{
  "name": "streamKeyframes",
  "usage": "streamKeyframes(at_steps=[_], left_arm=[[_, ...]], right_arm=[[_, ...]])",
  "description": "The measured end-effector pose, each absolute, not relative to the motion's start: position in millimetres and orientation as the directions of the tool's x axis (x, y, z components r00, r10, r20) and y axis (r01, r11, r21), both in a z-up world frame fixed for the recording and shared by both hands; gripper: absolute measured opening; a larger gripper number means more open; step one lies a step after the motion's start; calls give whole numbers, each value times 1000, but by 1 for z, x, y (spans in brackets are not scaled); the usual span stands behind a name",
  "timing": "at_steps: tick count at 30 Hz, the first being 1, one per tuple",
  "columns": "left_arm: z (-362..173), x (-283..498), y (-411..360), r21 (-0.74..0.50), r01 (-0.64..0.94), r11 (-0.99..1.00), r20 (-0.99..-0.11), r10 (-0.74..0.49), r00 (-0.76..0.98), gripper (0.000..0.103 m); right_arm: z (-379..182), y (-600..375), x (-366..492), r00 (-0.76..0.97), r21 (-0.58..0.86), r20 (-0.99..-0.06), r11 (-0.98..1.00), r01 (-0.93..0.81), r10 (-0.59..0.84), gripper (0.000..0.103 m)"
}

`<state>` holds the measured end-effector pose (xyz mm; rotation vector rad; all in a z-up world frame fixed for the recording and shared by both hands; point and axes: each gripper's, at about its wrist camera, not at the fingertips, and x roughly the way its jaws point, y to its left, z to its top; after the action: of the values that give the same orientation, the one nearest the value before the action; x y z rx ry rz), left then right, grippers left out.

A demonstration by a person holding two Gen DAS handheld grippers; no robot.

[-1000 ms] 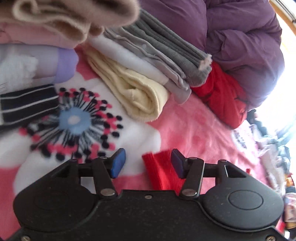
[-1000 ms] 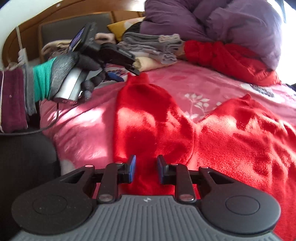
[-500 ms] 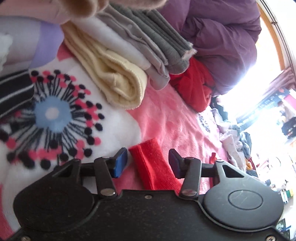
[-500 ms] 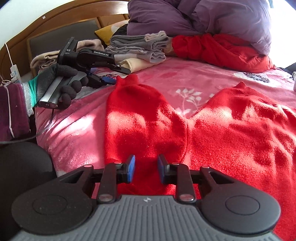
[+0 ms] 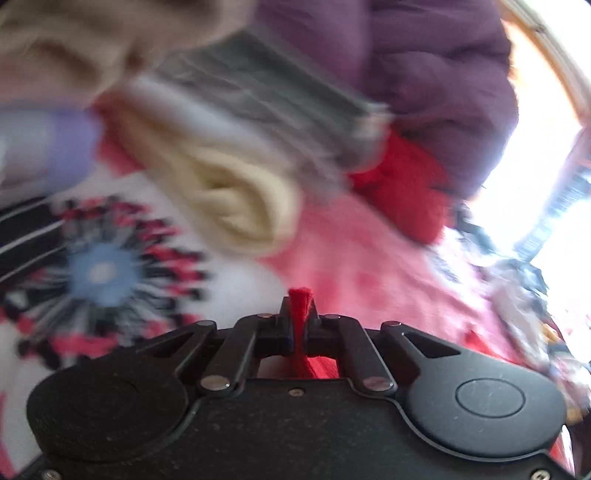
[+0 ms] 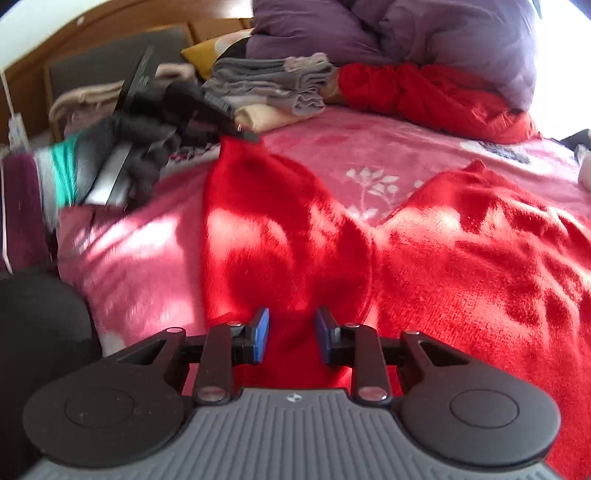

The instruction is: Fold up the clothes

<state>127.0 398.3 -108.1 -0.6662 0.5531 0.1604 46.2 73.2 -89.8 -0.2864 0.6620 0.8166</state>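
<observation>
The left gripper (image 5: 300, 322) pinches the red sweater's (image 6: 461, 266) sleeve cuff (image 5: 301, 297), probably to fold it inward, while the right gripper (image 6: 291, 336), low in frame, hovers parted above it.

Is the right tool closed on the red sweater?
No: the right tool is open, its blue pads apart with the red sweater lying loose between them.

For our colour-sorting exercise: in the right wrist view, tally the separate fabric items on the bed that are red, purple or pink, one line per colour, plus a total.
Red: 2, the red sweater spread in front and the red garment bunched near the pillows.
Purple: 1, the purple duvet.
Pink: 1, the pink blanket underneath.
Total: 4
</observation>
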Motion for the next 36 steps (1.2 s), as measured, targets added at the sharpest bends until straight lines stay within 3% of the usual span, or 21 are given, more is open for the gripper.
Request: streamKeyframes(at_steps=[3, 7, 11, 15, 19, 22, 25, 28, 30, 32, 36], left_arm=[[-111, 130, 397, -520, -305, 798, -544, -34, 839, 3], [-115, 130, 400, -526, -308, 793, -550, -40, 834, 8], [-93, 122, 390, -439, -341, 831, -559, 45, 828, 19], [-65, 90, 364, -318, -357, 878, -516, 156, 842, 20], [-55, 79, 330, -351, -126, 928, -496, -70, 865, 20], [-61, 92, 292, -292, 45, 955, -536, -203, 820, 20], [-75, 111, 259, -168, 122, 978, -600, -200, 775, 20], [-105, 125, 237, 42, 103, 994, -666, -50, 744, 19], [-103, 126, 249, -43, 13, 999, -641, -38, 766, 19], [-96, 117, 249, 10, -38, 999, -609, 36, 793, 18], [-83, 99, 237, -11, 47, 999, -573, -45, 819, 18]], right_arm=[[-94, 76, 38, 515, -62, -646, 634, -771, 563, 31], [-93, 76, 39, 512, -59, -653, 636, -769, 558, 31], [-80, 72, 38, 509, -35, -638, 638, -769, 578, 31], [-61, 66, 42, 510, -1, -604, 640, -769, 612, 30], [-49, 79, 61, 500, 18, -583, 626, -780, 640, 30], [-54, 94, 83, 534, -9, -583, 652, -758, 613, 30], [-68, 105, 100, 515, 8, -621, 661, -750, 592, 30], [-83, 114, 101, 496, -12, -654, 647, -762, 572, 31], [-83, 114, 100, 497, -19, -655, 645, -764, 569, 32], [-82, 113, 99, 501, -23, -653, 646, -763, 568, 31], [-82, 111, 97, 515, -29, -638, 650, -759, 572, 31]])
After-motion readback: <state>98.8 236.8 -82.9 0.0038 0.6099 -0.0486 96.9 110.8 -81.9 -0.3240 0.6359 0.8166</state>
